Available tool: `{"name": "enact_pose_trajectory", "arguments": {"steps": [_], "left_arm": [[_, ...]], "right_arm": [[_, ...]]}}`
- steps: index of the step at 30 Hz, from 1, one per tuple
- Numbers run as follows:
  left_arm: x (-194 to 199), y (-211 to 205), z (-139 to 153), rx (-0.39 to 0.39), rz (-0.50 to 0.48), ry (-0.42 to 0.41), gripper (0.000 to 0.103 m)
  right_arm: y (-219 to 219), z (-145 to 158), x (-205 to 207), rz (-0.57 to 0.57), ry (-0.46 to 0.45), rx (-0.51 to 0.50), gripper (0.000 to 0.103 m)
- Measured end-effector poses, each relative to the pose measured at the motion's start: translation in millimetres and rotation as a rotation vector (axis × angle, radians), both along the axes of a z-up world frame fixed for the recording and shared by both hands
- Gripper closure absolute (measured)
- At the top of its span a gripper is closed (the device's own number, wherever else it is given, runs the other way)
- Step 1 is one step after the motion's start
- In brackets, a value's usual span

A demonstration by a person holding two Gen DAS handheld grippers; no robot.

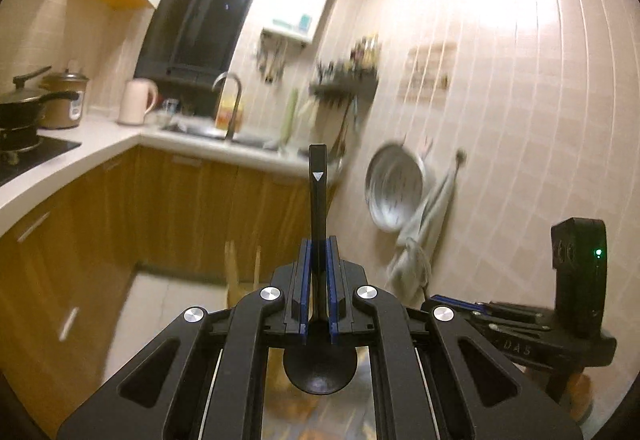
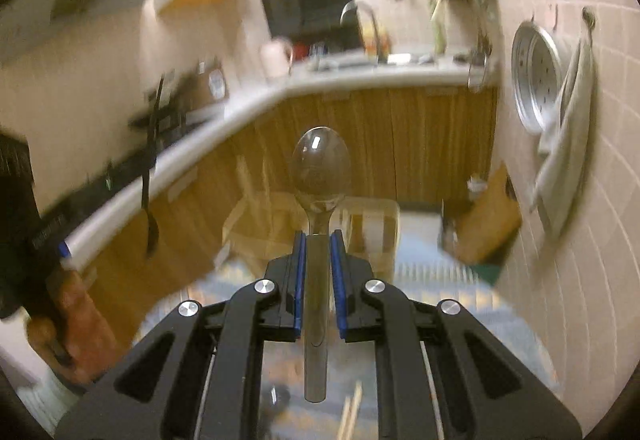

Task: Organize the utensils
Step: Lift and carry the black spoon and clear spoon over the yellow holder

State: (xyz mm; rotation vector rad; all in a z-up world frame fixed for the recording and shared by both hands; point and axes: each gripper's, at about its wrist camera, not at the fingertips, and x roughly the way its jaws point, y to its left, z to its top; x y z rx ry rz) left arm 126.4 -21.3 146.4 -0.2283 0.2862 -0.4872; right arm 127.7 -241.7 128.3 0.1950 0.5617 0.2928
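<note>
My left gripper point(image 1: 318, 280) is nearly closed, its 2 blue pads clamped on a black spoon point(image 1: 319, 208), handle pointing ahead, bowl back toward the camera. My right gripper point(image 2: 319, 272) is pinched on a clear spoon point(image 2: 321, 168), bowl forward. Both are held in the air, short of the bench point(image 1: 80, 156) and its sink point(image 1: 216, 132), whose contents are blurred.

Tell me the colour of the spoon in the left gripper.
Black spoon, handle forward, clamped in the left gripper; clearest in the left wrist view.
</note>
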Motion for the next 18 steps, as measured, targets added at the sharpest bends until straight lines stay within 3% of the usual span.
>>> {"name": "enact_pose_trajectory", "arguments": {"steps": [2, 7, 14, 18], "left_arm": [[18, -2, 5, -0.032, 0.003, -0.02, 0.098], [57, -9, -1, -0.085, -0.037, -0.049, 0.098], [97, -16, -30, -0.088, -0.017, -0.003, 0.098], [102, -17, -49, -0.04, 0.028, -0.003, 0.098]], "right_arm": [[-7, 9, 15, -0.039, -0.05, 0.029, 0.093], [-12, 14, 55, -0.111, -0.162, -0.008, 0.093], [-16, -9, 85, -0.124, -0.279, 0.024, 0.093], [-17, -27, 96, -0.109, -0.293, 0.04, 0.093]]}}
